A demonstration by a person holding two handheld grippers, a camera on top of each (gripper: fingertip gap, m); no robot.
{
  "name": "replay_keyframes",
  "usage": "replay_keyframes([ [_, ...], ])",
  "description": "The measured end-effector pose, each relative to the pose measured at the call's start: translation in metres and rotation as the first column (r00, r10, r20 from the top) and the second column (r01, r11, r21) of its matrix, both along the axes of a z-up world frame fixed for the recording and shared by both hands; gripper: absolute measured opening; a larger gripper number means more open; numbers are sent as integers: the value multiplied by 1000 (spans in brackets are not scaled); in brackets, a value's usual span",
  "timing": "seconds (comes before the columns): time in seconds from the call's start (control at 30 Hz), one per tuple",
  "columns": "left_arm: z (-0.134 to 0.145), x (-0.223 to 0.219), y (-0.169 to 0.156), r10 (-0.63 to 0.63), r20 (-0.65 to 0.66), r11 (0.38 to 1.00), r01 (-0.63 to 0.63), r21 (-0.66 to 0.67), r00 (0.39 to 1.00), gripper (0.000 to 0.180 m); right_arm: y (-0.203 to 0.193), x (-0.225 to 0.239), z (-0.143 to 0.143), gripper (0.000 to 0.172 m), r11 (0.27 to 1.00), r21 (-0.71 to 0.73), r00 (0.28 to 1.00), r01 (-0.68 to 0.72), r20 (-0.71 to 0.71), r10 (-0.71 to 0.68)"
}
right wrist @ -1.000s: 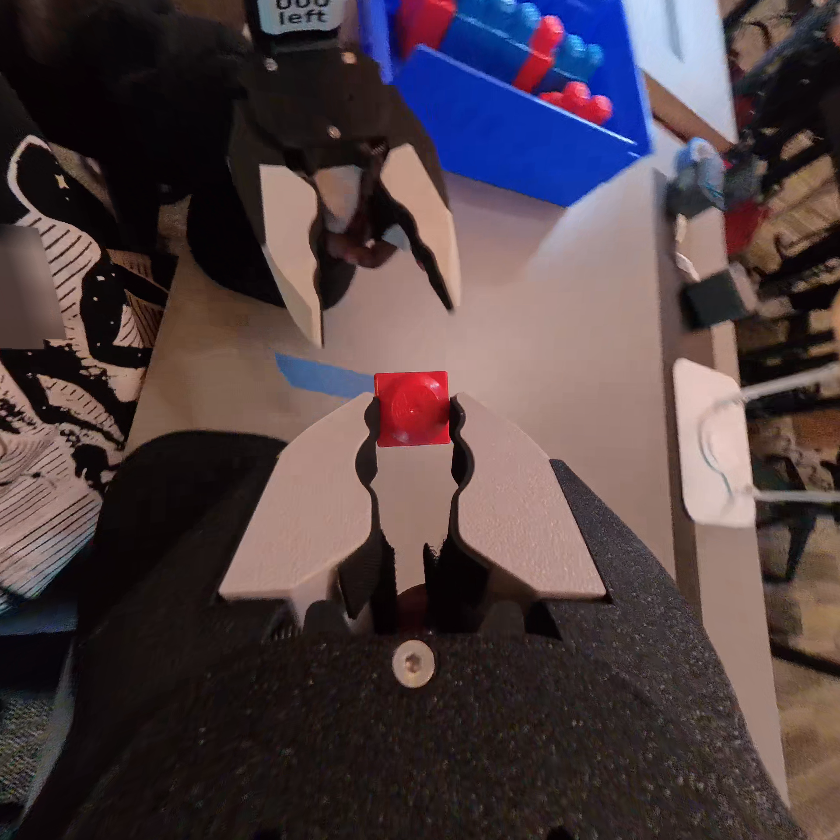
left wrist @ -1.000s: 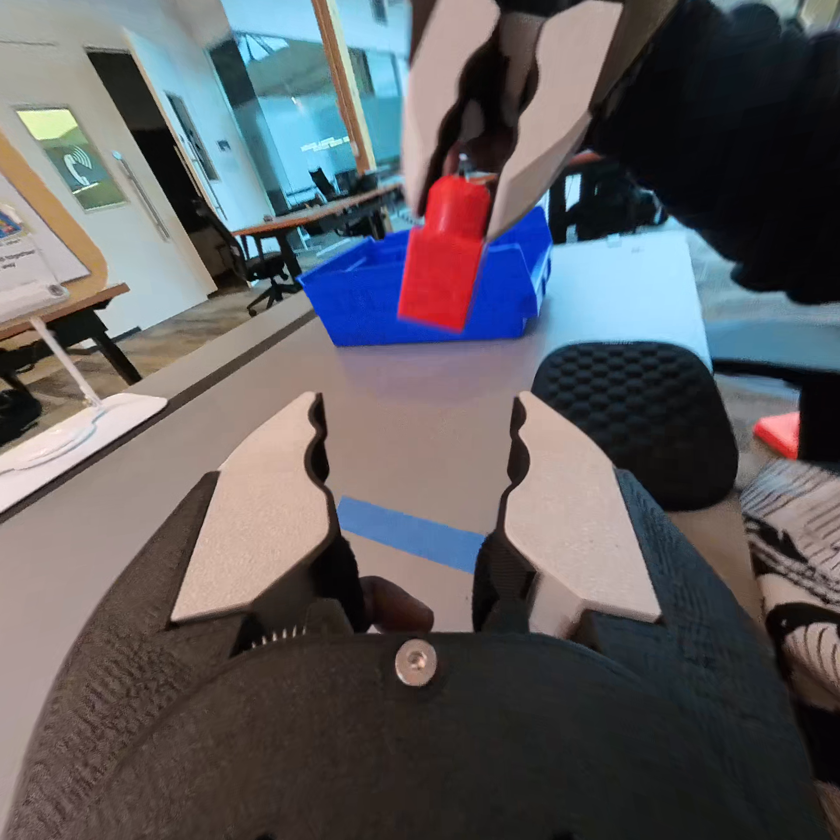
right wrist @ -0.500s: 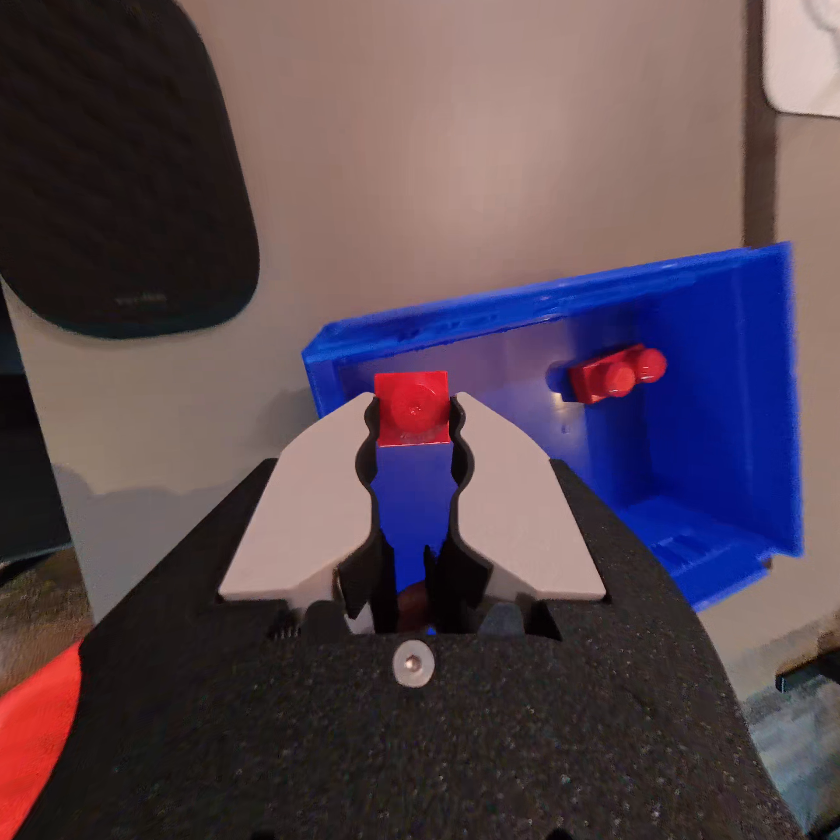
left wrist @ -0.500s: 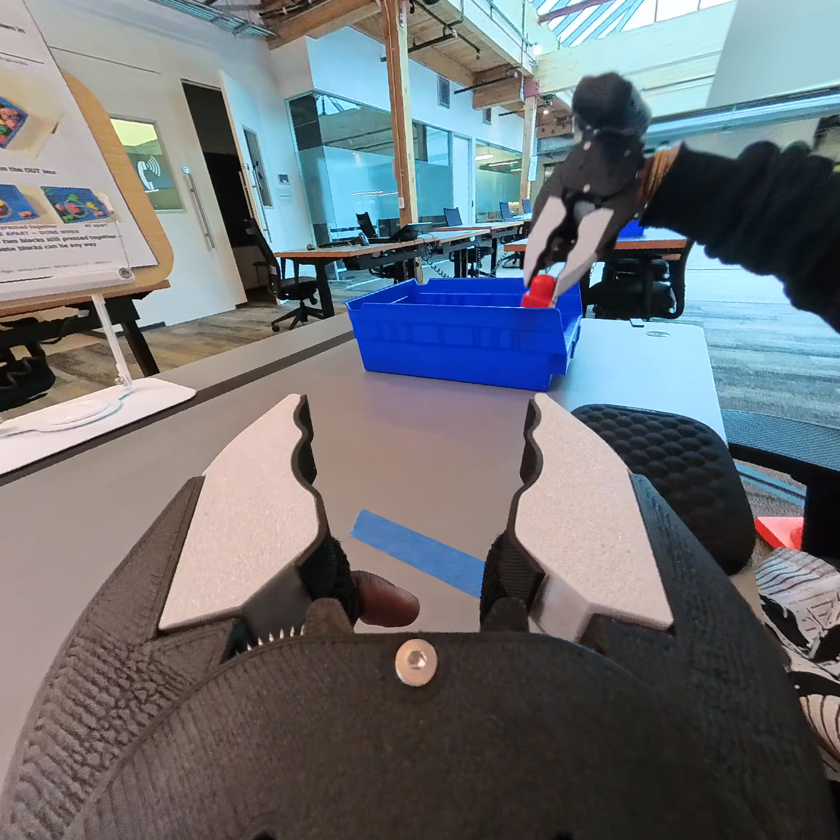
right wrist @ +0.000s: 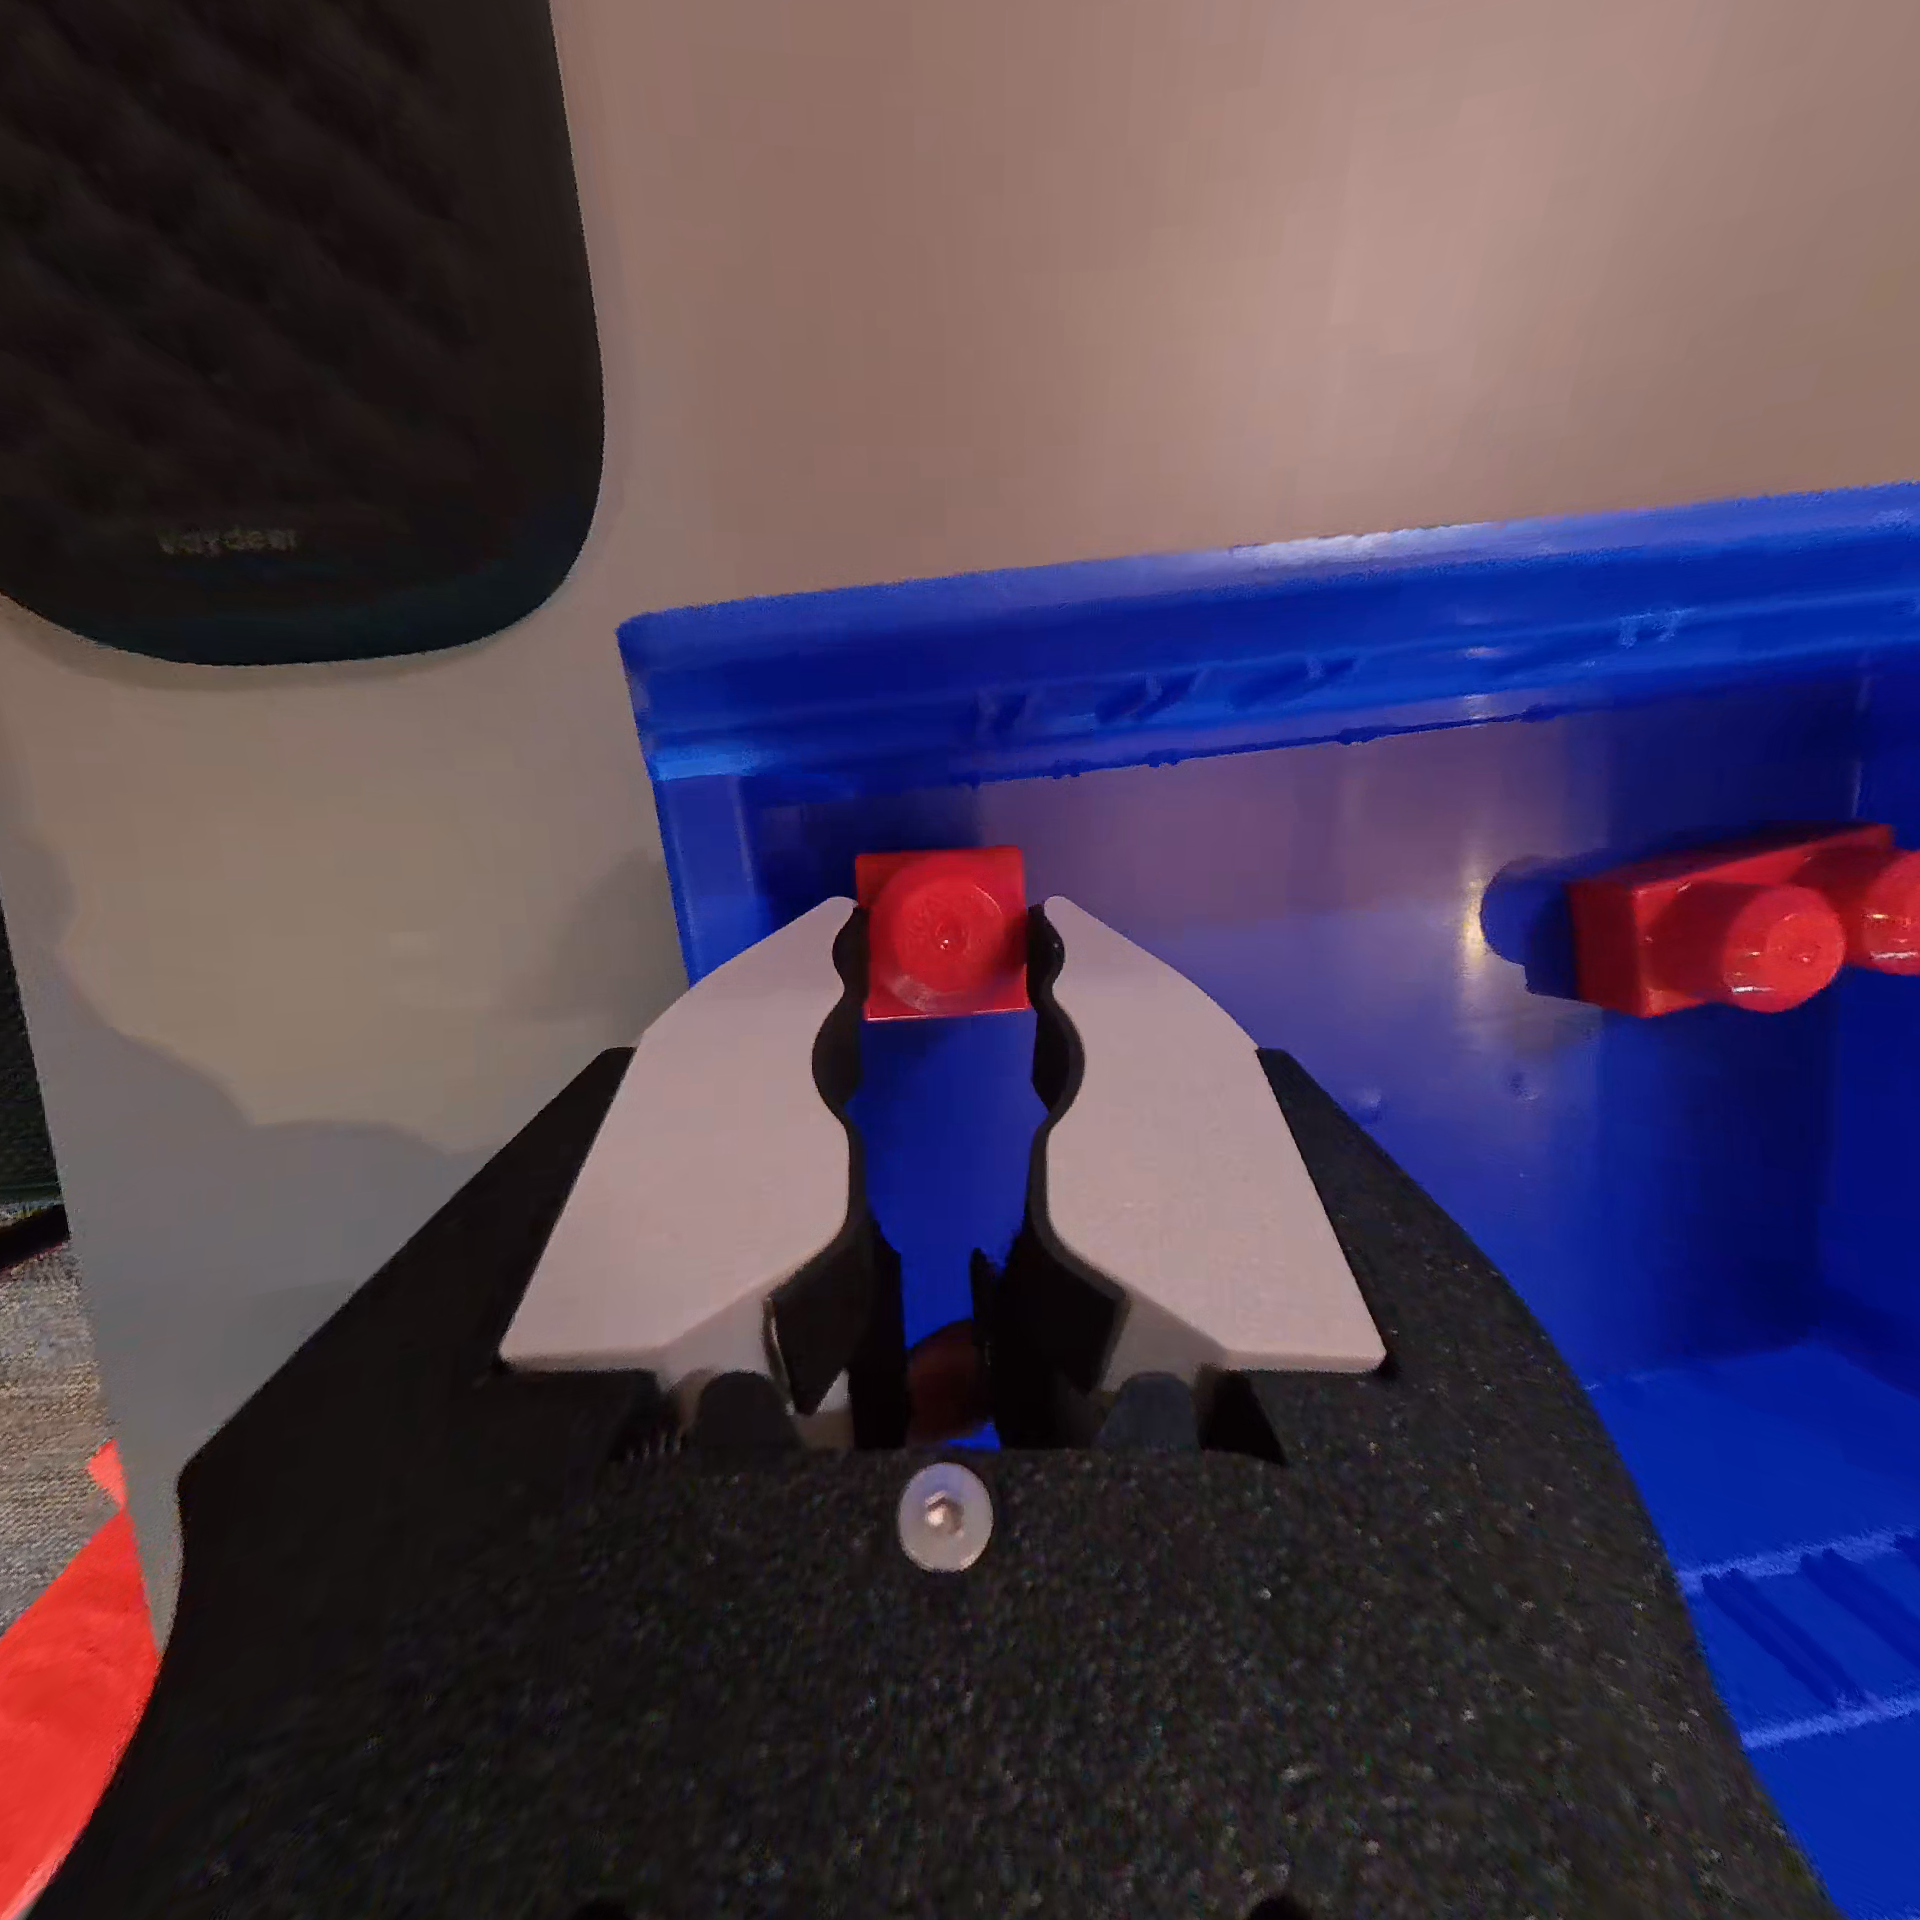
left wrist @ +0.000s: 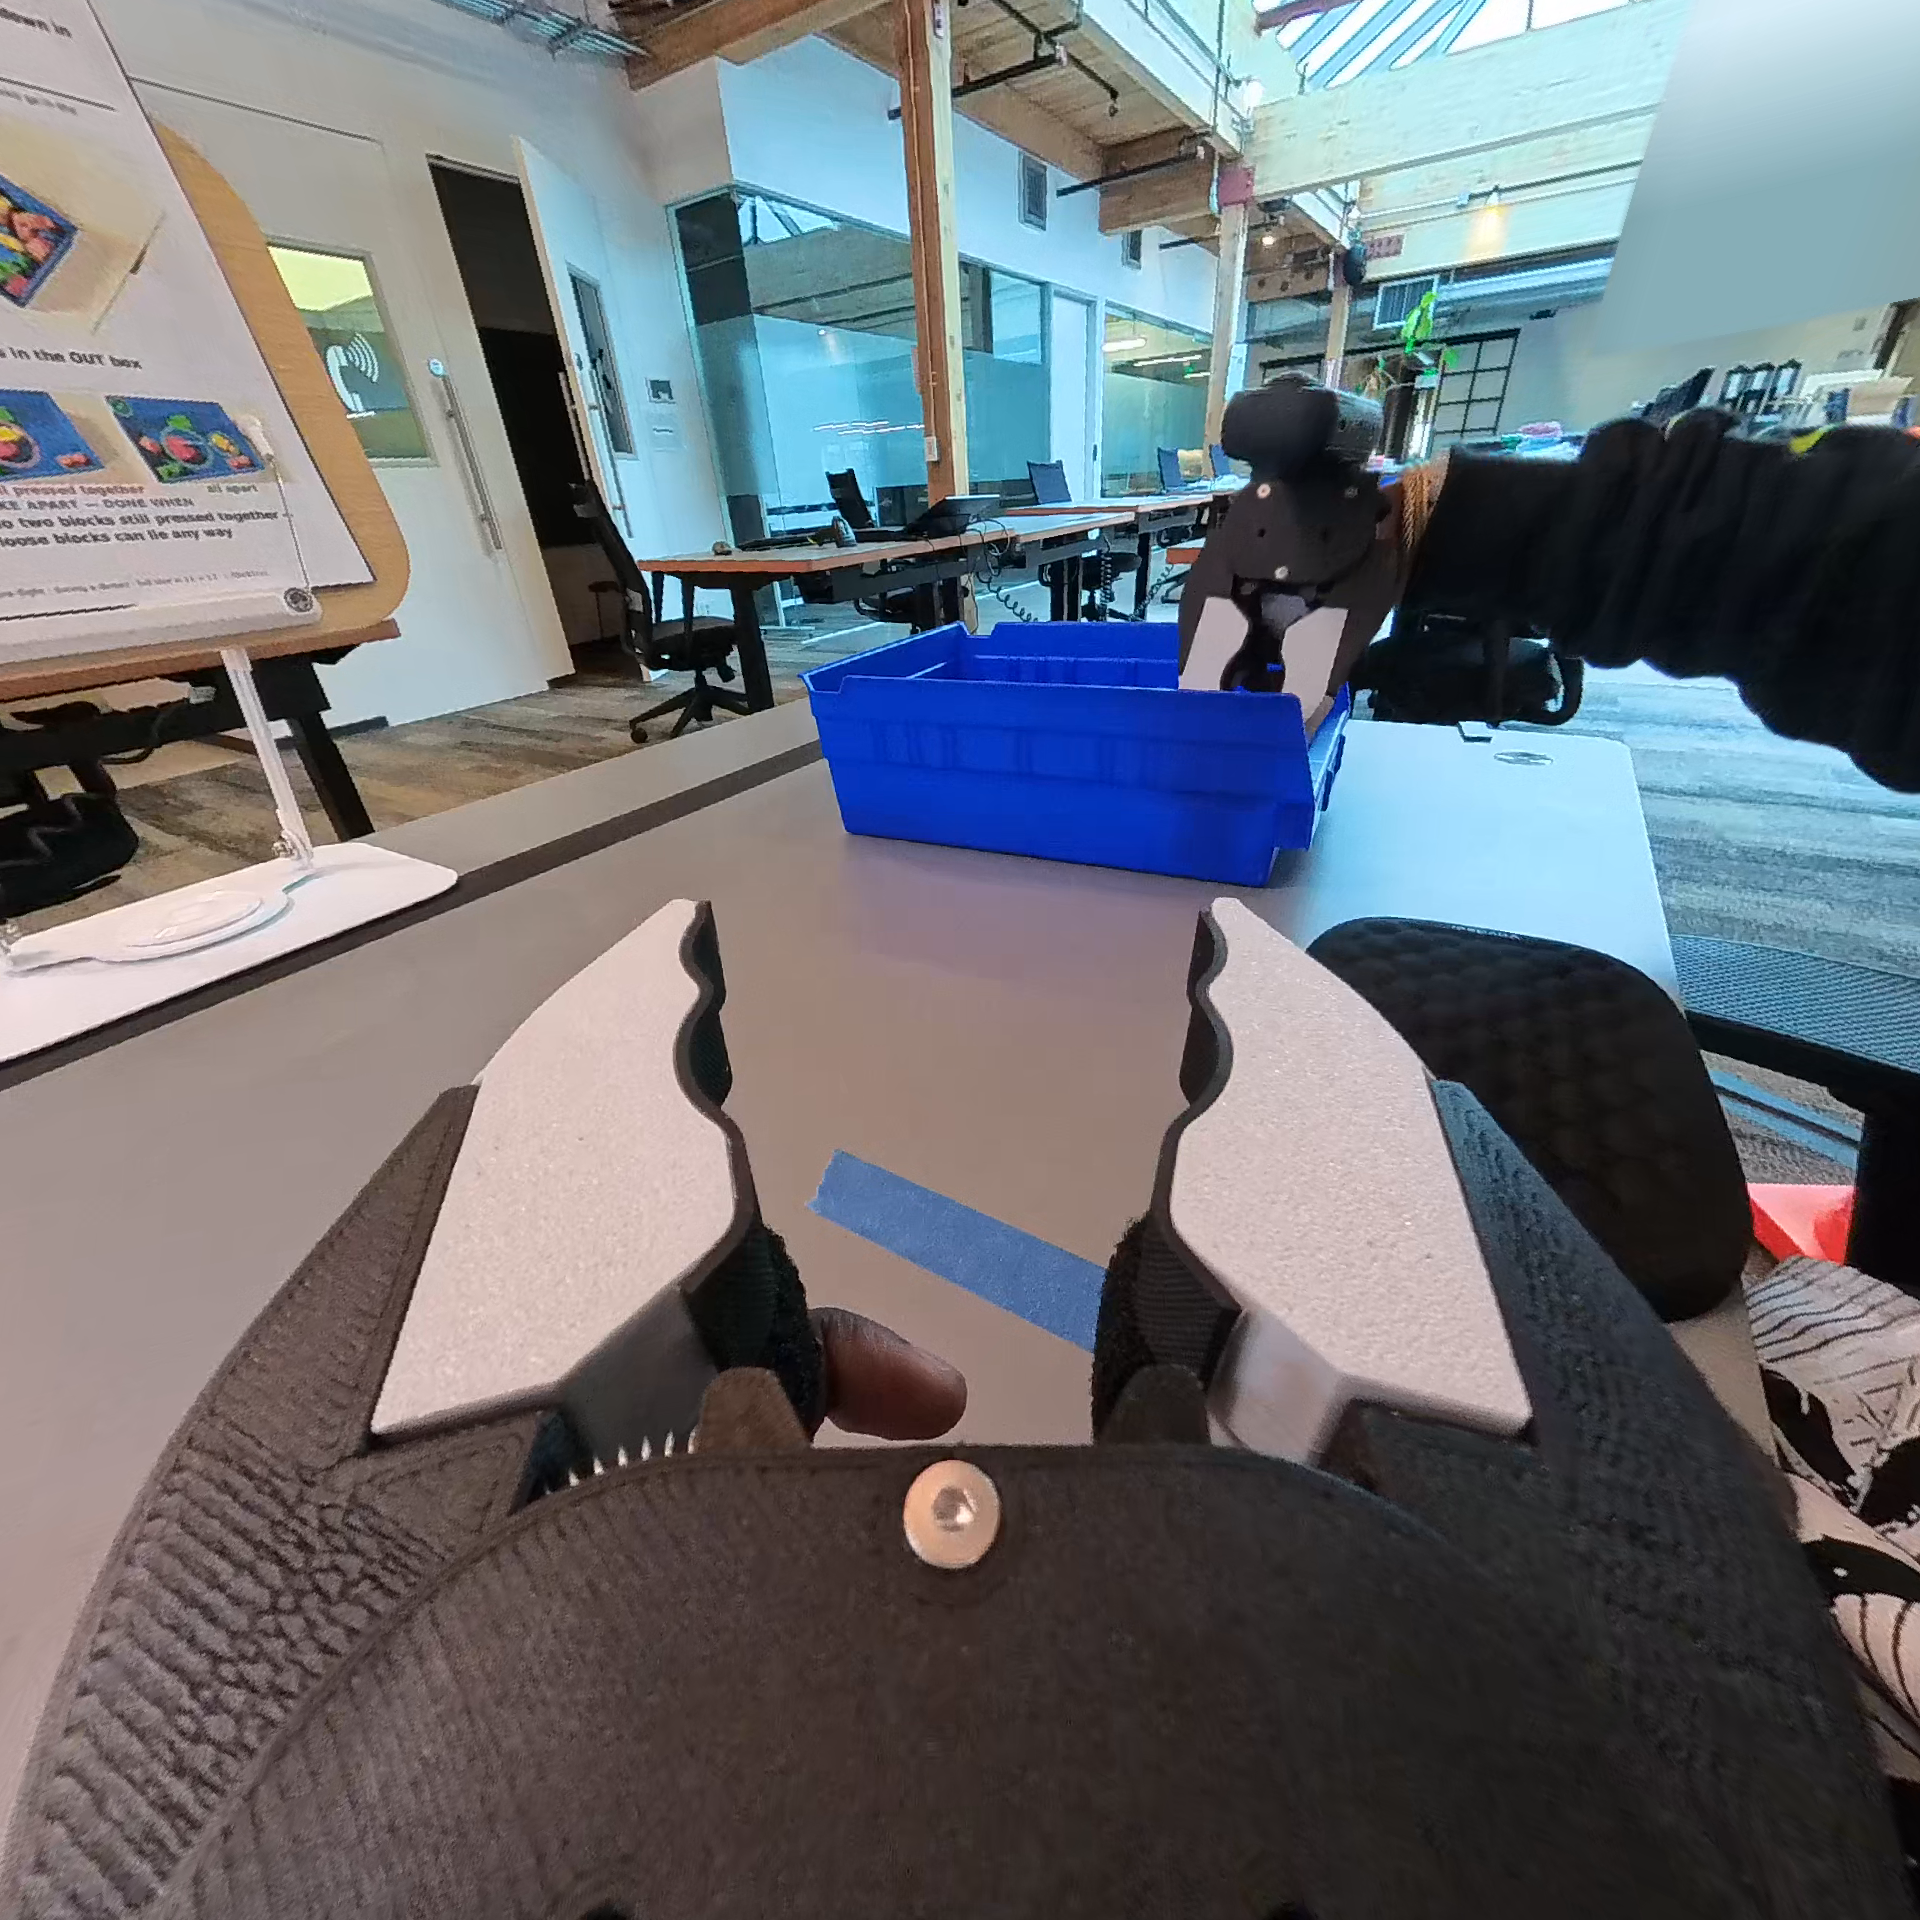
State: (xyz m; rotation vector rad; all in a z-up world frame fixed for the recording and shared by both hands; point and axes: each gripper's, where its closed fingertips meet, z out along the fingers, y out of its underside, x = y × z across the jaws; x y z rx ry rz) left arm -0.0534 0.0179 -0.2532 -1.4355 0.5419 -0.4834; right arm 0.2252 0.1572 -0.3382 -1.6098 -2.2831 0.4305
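My right gripper (right wrist: 943,935) is shut on a small red block (right wrist: 943,935) and holds it stud-first down inside a blue bin (right wrist: 1247,665), near the bin's corner. A second red block (right wrist: 1756,930) lies on the bin's floor to the right. In the left wrist view the right gripper (left wrist: 1262,665) reaches down into the same blue bin (left wrist: 1060,790), and its fingertips are hidden behind the bin's wall. My left gripper (left wrist: 951,997) is open and empty, low over the grey table (left wrist: 312,1091), with a strip of blue tape (left wrist: 956,1242) between its fingers.
A black mesh chair back (left wrist: 1538,1101) stands at the table's right edge; it also shows in the right wrist view (right wrist: 281,312). A white stand with a printed sheet (left wrist: 156,364) is at the left. Desks and office chairs are beyond.
My right gripper carried the red block from above the tape over to the blue bin and lowered it inside. My left gripper opened a little wider and stayed near the tape.
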Motion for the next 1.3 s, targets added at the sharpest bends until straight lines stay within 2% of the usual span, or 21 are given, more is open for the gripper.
replay_keyframes([
  [0.1,0,0,0,0,4,1000,0,-2,1000,86,0,2,-1,30,1000,-4,1000,13,-4,-13],
  [0.2,0,0,0,-1,2,1000,1,-6,1000,86,3,2,7,51,997,4,997,77,-13,-77],
  [0.27,0,0,0,-1,-1,1000,1,-3,1000,86,7,-1,23,56,989,21,987,144,-82,-142],
  [0.33,0,1,0,-2,-5,1000,2,-3,1000,86,11,-8,48,58,968,47,949,245,-216,-230],
  [0.4,-1,1,0,-2,-8,1000,2,-5,1000,86,18,-13,77,61,910,94,865,403,-363,-346],
  [0.47,-1,1,0,2,-8,1000,-2,-6,1000,85,17,-17,105,63,814,102,736,571,-503,-453],
  [0.5,-1,1,0,3,-7,1000,-3,-6,1000,85,11,-23,116,63,777,66,664,626,-567,-488],
  [0.57,-1,0,1,7,-3,1000,-7,-8,1000,85,-11,-42,127,63,747,-55,540,663,-655,-528],
  [0.7,-1,-2,1,21,4,1000,-21,-18,1000,84,-35,-82,114,62,689,-222,383,690,-696,-607],
  [0.8,1,-5,1,35,22,999,-35,-16,999,84,-43,-109,91,72,669,-209,404,713,-658,-635],
  [0.9,0,-9,3,56,39,998,-55,-30,998,83,-44,-127,95,70,641,-270,297,718,-714,-634],
  [1.0,1,-14,4,84,46,996,-83,-35,995,83,-41,-132,84,68,577,-336,185,745,-726,-662],
  [1.1,2,-17,5,113,44,993,-112,-36,993,83,-40,-132,66,70,526,-312,151,792,-734,-662],
  [1.3,-1,-21,6,149,33,988,-148,-46,988,83,-40,-136,56,69,529,-280,130,801,-782,-610],
])
